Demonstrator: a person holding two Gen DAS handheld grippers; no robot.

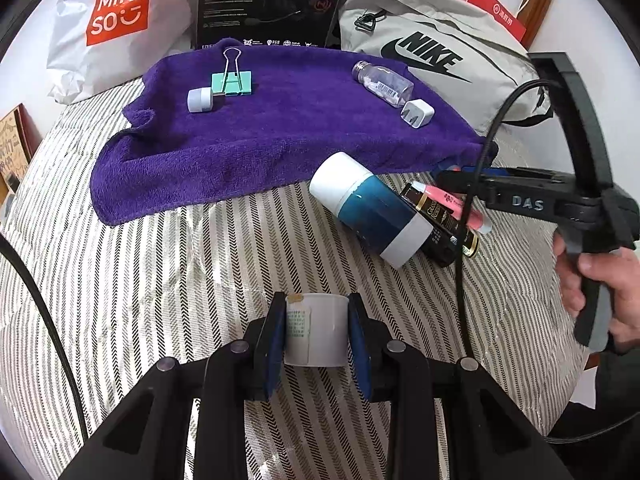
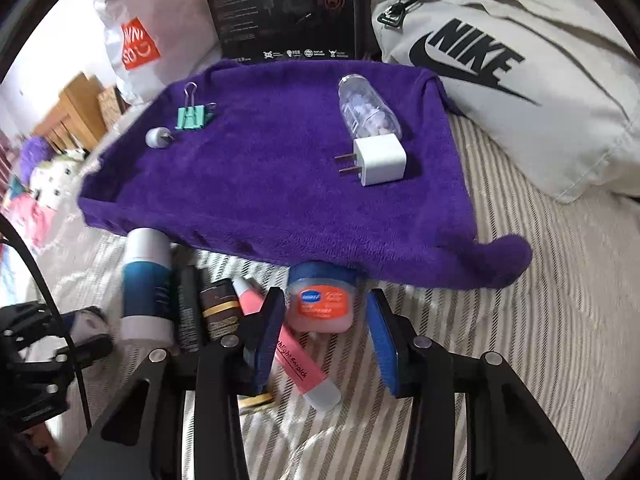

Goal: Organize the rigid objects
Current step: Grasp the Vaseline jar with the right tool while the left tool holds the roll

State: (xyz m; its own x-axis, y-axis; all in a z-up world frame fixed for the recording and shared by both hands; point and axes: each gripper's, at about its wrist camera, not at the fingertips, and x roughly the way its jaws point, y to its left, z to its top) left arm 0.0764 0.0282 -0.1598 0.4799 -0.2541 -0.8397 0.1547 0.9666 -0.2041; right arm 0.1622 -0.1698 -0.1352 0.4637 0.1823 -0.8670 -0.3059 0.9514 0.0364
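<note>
My left gripper (image 1: 316,332) is shut on a small white jar (image 1: 316,330) above the striped bedspread. My right gripper (image 2: 326,340) is open, its fingers on either side of a pink jar with a blue lid (image 2: 322,300) at the towel's front edge; it also shows in the left wrist view (image 1: 456,178). A purple towel (image 2: 272,184) holds a green binder clip (image 2: 194,114), a small grey cap (image 2: 158,137), a clear bottle (image 2: 368,108) and a white charger plug (image 2: 380,160). A blue and white bottle (image 2: 146,284), dark tubes (image 2: 218,304) and a pink tube (image 2: 294,356) lie in front of the towel.
A white Miniso bag (image 1: 116,20), a black box (image 1: 272,0) and a grey Nike bag (image 1: 436,64) stand behind the towel. A black cable (image 1: 472,208) hangs from the right gripper. The striped bedspread (image 1: 160,280) lies underneath.
</note>
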